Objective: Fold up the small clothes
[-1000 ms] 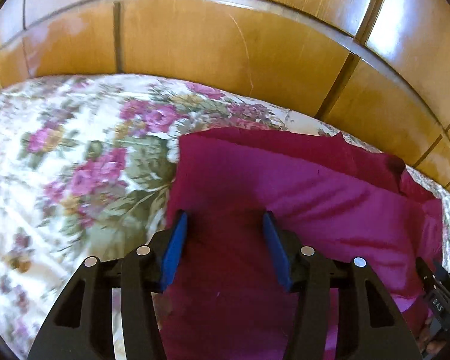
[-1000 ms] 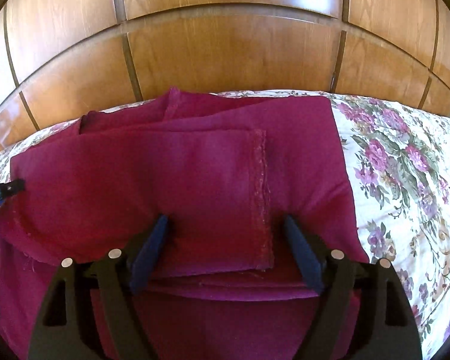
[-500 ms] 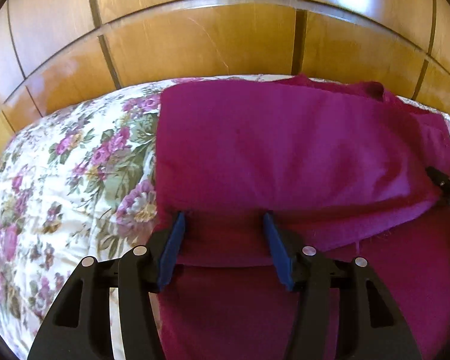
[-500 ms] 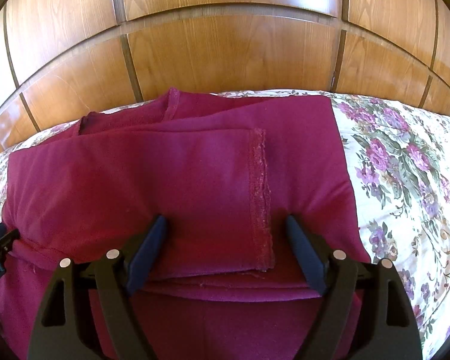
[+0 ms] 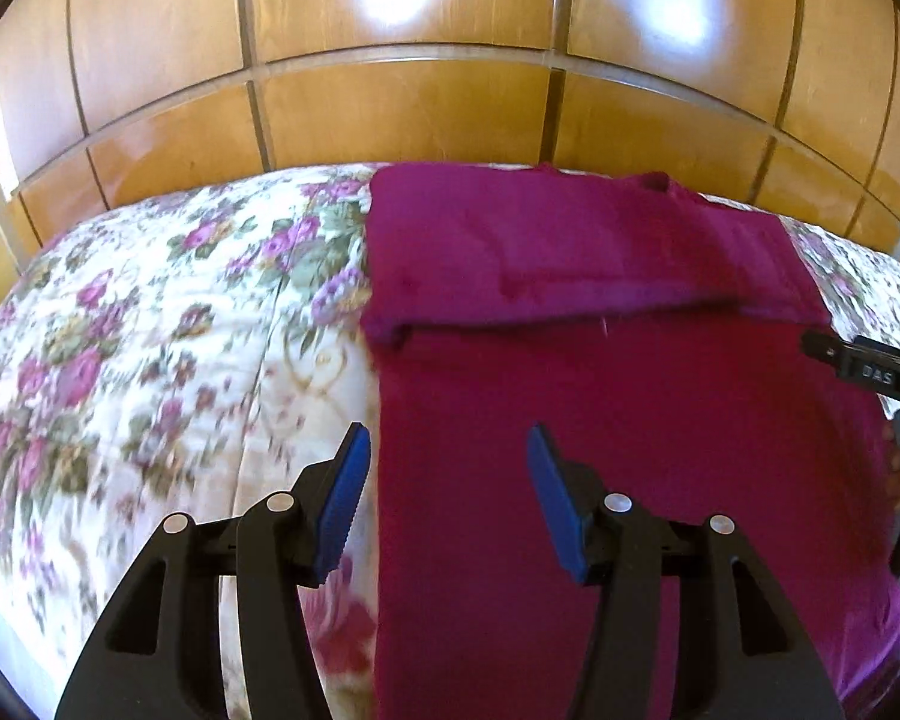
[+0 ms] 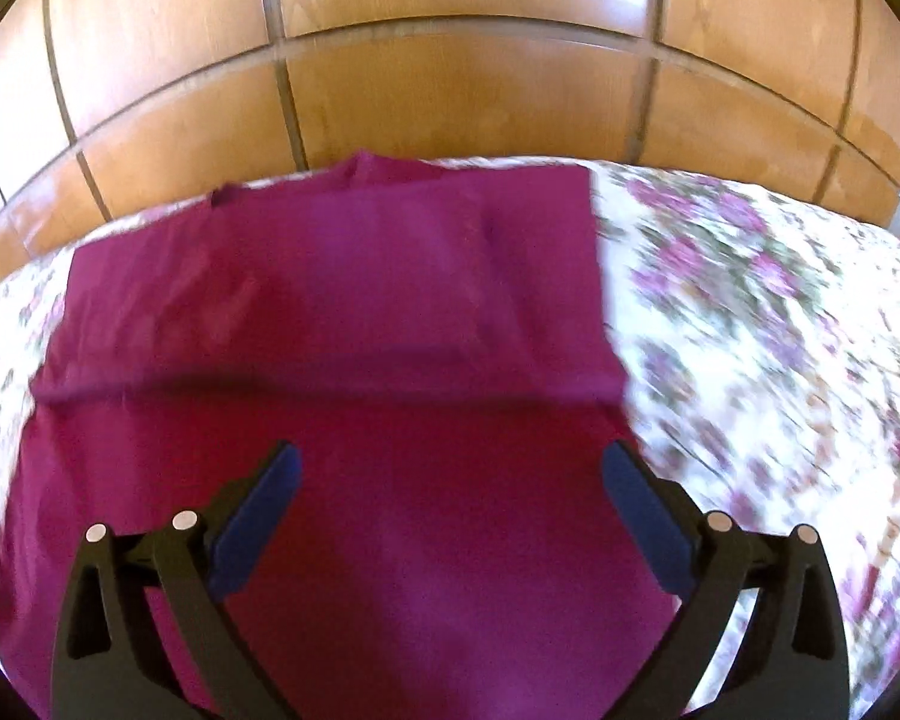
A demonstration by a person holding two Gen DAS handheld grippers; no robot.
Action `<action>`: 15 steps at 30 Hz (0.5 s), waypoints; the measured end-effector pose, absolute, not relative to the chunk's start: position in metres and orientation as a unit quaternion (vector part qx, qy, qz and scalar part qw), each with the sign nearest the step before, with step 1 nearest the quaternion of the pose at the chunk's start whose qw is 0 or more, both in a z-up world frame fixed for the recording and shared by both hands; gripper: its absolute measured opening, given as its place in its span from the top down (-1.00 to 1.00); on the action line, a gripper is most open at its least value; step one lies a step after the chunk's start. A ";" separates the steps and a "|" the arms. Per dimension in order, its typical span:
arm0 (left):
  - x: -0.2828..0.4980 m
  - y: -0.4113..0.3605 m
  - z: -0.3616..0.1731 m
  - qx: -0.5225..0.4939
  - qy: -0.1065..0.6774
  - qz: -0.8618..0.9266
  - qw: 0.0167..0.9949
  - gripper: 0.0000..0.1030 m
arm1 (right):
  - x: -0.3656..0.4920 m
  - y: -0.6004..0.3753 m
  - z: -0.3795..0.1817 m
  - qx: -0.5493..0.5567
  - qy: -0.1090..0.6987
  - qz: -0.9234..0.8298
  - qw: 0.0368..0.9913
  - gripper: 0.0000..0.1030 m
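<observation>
Bedroom, bed against wooden panel wall

Glossy wood panels (image 5: 402,114) with dark vertical and horizontal seams fill the back, bright light glare on the upper panels. Floral bedspread (image 5: 150,348), white with pink-purple flowers and green leaves, covers the bed up to its far edge at the panels; blurred in the right wrist view (image 6: 768,348).

Magenta garment (image 5: 600,408) (far end folded over), flat
</observation>
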State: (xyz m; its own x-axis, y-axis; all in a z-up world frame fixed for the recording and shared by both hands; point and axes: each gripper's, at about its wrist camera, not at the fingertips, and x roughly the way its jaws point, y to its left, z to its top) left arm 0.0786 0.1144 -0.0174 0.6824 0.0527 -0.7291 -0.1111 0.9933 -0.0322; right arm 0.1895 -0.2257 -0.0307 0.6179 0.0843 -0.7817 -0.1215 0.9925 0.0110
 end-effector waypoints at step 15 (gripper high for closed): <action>-0.015 0.135 -0.051 -0.070 0.434 0.002 0.898 -0.04 | 0.073 -0.314 -0.056 0.036 0.506 0.067 0.859 -0.95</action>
State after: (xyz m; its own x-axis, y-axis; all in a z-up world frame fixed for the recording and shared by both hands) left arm -0.0151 0.1348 -0.0510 0.6232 -0.0566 -0.7800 -0.0647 0.9902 -0.1235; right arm 0.0728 -0.3141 -0.0558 0.4800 0.1509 -0.8642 -0.0782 0.9885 0.1292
